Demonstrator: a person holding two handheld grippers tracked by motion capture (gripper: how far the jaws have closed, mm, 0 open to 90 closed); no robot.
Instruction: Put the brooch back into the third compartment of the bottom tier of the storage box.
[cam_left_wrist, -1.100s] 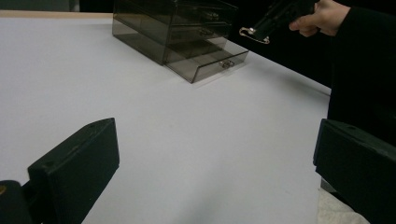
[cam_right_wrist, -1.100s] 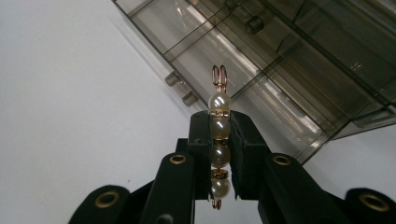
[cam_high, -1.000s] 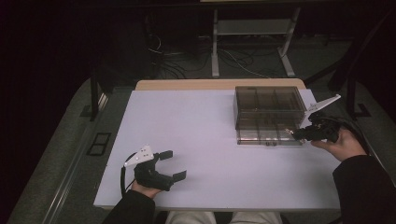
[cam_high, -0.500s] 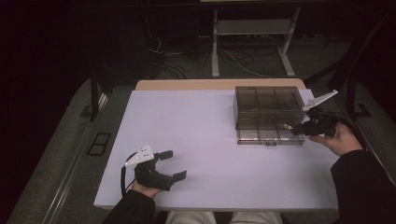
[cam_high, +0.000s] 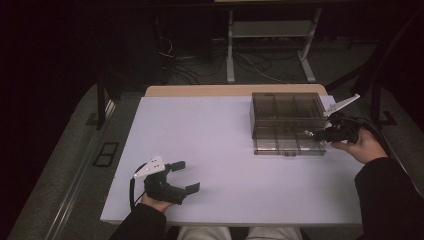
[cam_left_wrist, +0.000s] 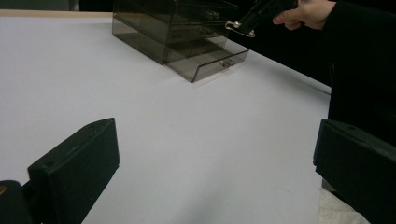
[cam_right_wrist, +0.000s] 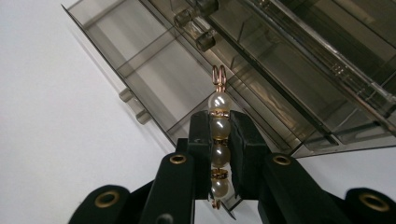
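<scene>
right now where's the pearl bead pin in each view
high view: the gold pin strung with pearl beads sits right of centre, at the smoky clear plastic drawer box.
left gripper view: top, right of centre.
right gripper view: centre, clamped in the right tongs.
shared landmark: the drawer box.

A dim room: grey floor (cam_high: 60, 165), a metal stand (cam_high: 270, 45) and loose cables (cam_high: 185, 70).

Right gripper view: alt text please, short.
The right gripper is shut on a pearl pin with gold spacers and a small gold loop at its far end, its black jaws pressing on the row of pearls. Behind it a smoky clear drawer box stands on the white table, one divided drawer pulled out.
</scene>
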